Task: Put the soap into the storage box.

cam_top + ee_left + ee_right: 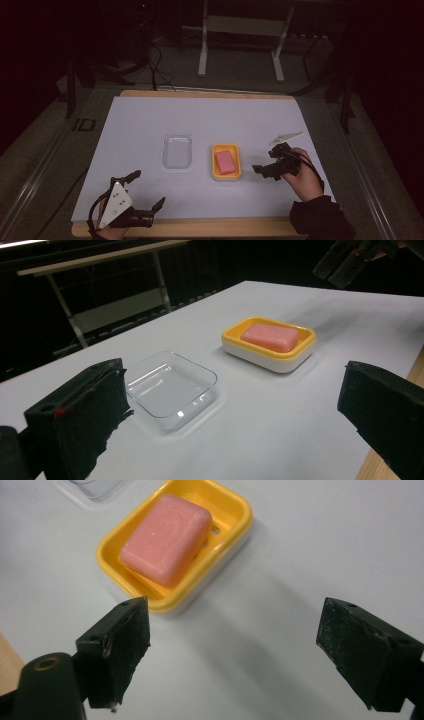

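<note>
Pink soap in its yellow dish, both grippers empty.

The white table (150, 200) carries a clear tray (177, 151) ahead of the left gripper (145, 192), jaws spread, empty. The yellow dish (226, 175) sits just ahead of the right gripper (264, 164), also released, with the pink soap (225, 162) inside it.

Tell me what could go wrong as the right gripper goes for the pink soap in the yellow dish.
The right gripper is open but off to the side of the soap, so closing now would likely catch nothing. The soap sits low inside the yellow dish; a jaw may hit the rim and shove or tip the dish. The clear tray stands beside it and could get bumped.
</note>
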Demonstrator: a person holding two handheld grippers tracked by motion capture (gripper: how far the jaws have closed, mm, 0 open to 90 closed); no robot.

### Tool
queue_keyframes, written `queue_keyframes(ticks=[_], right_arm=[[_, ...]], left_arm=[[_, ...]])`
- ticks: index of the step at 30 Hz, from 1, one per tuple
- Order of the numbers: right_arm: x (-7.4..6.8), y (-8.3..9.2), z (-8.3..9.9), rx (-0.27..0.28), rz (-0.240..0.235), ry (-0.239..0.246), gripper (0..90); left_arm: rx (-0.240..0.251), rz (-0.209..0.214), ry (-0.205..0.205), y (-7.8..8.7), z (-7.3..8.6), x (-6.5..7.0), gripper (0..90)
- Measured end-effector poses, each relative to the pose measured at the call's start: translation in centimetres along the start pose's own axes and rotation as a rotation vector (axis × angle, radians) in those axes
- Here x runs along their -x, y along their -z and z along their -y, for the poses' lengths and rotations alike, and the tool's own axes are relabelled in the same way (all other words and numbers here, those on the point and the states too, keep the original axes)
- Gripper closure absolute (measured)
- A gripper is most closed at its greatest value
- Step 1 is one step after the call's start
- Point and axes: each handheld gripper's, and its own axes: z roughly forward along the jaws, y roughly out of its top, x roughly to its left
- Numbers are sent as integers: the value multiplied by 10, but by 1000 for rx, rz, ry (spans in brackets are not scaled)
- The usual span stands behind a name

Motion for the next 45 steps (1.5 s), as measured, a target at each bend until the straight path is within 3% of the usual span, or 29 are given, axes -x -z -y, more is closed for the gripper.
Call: queue_keyframes(ticks=[6, 12, 14, 17, 22, 25, 28, 35, 45], right_arm=[[3, 6, 15, -1, 10, -40, 136], [6, 6, 31, 11, 42, -47, 125], [5, 7, 36, 36, 90, -30, 126], [6, 8, 44, 45, 97, -33, 120], [9, 9, 58, 73, 183, 0, 105], [13, 11, 66, 86, 155, -43, 105], [16, 14, 75, 116, 166, -73, 106], [17, 22, 88, 172, 186, -63, 107], [19, 14, 92, 155, 169, -67, 107]], left_arm=[[-1, 1, 0, 0, 0, 0, 4], [-1, 1, 0, 0, 0, 0, 4], [-2, 2, -1, 0, 0, 0, 4], [-4, 2, -3, 0, 0, 0, 4], [-4, 1, -6, 0, 0, 1, 4], [-4, 1, -6, 0, 0, 1, 4], [-4, 1, -6, 0, 0, 1, 4], [-2, 4, -5, 0, 0, 1, 4], [-4, 9, -4, -1, 0, 1, 4]])
